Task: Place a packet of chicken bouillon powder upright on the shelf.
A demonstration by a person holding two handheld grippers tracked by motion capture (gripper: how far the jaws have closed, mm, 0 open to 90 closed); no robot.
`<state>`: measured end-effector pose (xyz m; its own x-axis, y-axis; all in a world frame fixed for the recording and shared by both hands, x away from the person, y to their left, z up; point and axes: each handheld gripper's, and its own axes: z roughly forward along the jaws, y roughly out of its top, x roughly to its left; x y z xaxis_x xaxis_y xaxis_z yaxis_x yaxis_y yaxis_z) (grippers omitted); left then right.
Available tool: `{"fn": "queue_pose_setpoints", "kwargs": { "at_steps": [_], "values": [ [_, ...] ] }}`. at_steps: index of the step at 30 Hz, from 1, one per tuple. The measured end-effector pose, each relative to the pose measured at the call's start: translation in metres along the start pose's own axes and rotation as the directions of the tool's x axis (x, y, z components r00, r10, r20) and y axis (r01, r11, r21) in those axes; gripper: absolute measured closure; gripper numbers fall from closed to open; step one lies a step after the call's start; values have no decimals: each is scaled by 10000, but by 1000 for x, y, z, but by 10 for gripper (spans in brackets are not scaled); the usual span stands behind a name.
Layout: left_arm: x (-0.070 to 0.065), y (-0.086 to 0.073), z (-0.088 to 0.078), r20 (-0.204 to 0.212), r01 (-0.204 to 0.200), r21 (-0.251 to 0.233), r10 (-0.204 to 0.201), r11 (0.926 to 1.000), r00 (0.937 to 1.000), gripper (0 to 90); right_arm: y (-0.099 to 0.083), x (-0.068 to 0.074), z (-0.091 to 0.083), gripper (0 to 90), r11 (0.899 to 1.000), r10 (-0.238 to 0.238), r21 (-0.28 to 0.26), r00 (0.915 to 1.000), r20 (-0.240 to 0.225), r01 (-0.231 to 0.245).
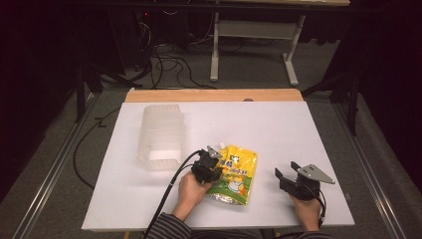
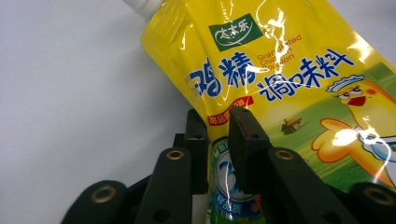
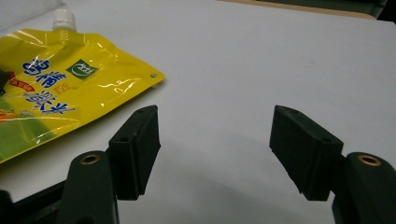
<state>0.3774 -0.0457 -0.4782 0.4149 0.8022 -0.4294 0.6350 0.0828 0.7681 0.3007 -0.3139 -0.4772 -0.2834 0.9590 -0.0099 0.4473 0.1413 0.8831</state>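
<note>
A yellow spouted seasoning pouch (image 1: pixel 238 175) with blue lettering and a cartoon chicken lies flat near the table's front middle, its white cap (image 1: pixel 222 146) pointing away from me. My left gripper (image 1: pixel 215 169) is at the pouch's left edge. In the left gripper view the pouch (image 2: pixel 289 70) passes between the two jaws, and the left gripper (image 2: pixel 217 122) is shut on its edge. My right gripper (image 1: pixel 287 169) rests to the right of the pouch, apart from it. In the right gripper view the right gripper (image 3: pixel 215 126) stands open over bare table, with the pouch (image 3: pixel 51 84) off to its left.
A clear plastic container (image 1: pixel 160 137) stands on the white table top (image 1: pixel 278 124) to the left of the pouch. A wooden strip (image 1: pixel 214 94) runs along the far edge. Beyond it are cables and a white table frame (image 1: pixel 254 30) on the floor.
</note>
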Motion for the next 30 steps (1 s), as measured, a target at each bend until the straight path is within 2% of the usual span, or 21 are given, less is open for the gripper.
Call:
{"fn": "queue_pose_setpoints", "kwargs": {
  "at_steps": [3, 7, 12, 13, 15, 18, 20, 21, 22, 23, 24, 28, 29, 30],
  "values": [
    [0, 0, 0, 178, -20, -18, 20, 10000, 9998, 851, 0, 0, -1, 337, 10000, 8, -48, 10000, 34, -8],
    [4, 3, -2, 565, 250, 64, -253, 9997, 9981, 881, 0, -1, -1, 328, 9999, 72, -100, 10000, 2, -72],
    [4, 6, -5, 889, 152, -29, -148, 9999, 9959, 898, 0, -1, 0, 327, 9999, 112, -38, 9999, -44, -112],
    [5, 7, -6, 1174, 130, -75, -121, 9999, 9930, 899, 0, -1, 0, 328, 10000, 69, -54, 10000, -30, -69],
    [4, 9, -10, 1121, 244, -150, -226, 9996, 9934, 900, 0, -1, 0, 327, 10000, 62, -64, 10000, -24, -63],
    [2, 13, -17, 1330, 308, -323, -263, 9990, 9908, 900, 0, -1, -1, 327, 9999, 132, -56, 9999, -9, -132],
    [1, 18, -25, 1649, 471, -573, -370, 9972, 9856, 900, 0, -1, 0, 328, 10000, 41, -38, 10000, -25, -41],
    [-1, 22, -30, 1864, 676, -744, -527, 9949, 9811, 900, 0, -1, 0, 327, 10000, 24, -30, 10000, -36, -24],
    [1, 25, -35, 2132, 444, -642, -298, 9969, 9766, 900, 0, -2, 0, 328, 10000, -1, -42, 10000, -44, 0],
    [-2, 27, -36, 2106, 901, -863, -702, 9922, 9750, 900, 0, -1, 0, 328, 10000, 59, -68, 10000, -35, -59],
    [-4, 29, -39, 2185, 931, -948, -705, 9911, 9733, 900, 0, -1, -1, 328, 9999, 59, -91, 10000, -42, -59],
    [-8, 35, -46, 2307, 720, -985, -476, 9925, 9719, 900, 0, -1, -1, 328, 9999, 139, -72, 9999, -28, -139],
    [-8, 39, -52, 2387, 264, -938, -33, 9952, 9711, 900, 0, -1, -1, 328, 9999, 143, -93, 9999, -19, -143],
    [-8, 39, -52, 2387, 264, -938, -33, 9952, 9711, 900, 0, -1, -1, 328, 9999, 130, -97, 9999, -19, -131]
  ]
}}
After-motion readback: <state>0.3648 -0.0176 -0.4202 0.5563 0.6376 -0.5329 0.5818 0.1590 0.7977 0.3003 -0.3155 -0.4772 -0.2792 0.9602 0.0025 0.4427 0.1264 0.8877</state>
